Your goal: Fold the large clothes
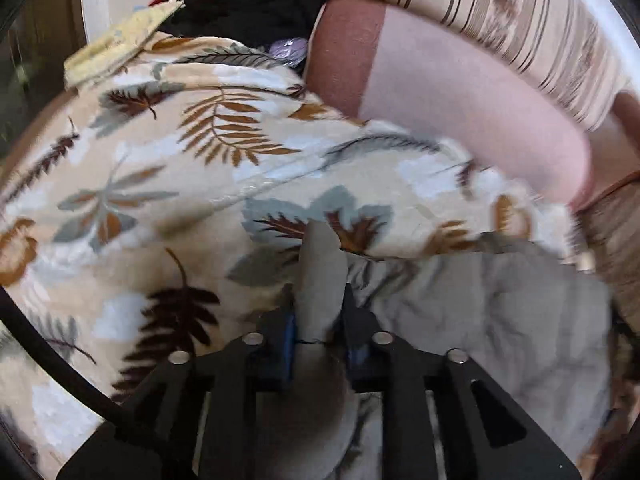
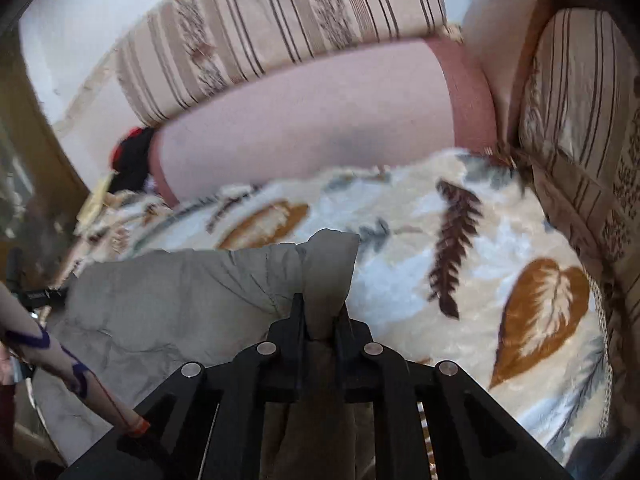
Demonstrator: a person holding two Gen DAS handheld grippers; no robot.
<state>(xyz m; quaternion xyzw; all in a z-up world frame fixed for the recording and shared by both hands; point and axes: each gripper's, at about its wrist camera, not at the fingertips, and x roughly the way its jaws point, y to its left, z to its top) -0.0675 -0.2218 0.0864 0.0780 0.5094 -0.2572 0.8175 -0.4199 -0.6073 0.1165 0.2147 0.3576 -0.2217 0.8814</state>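
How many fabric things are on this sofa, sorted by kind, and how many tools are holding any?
Grey garment: 1
Leaf-print blanket: 1
Pink bolster: 1
Striped cushions: 2
Dark and red clothes heap: 1, pieces uncountable
Yellowish cloth: 1
Tools, both pinching the grey garment: 2, left tool, right tool
Total: 9

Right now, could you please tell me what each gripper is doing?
Left gripper: shut on the grey garment.
Right gripper: shut on the same garment.
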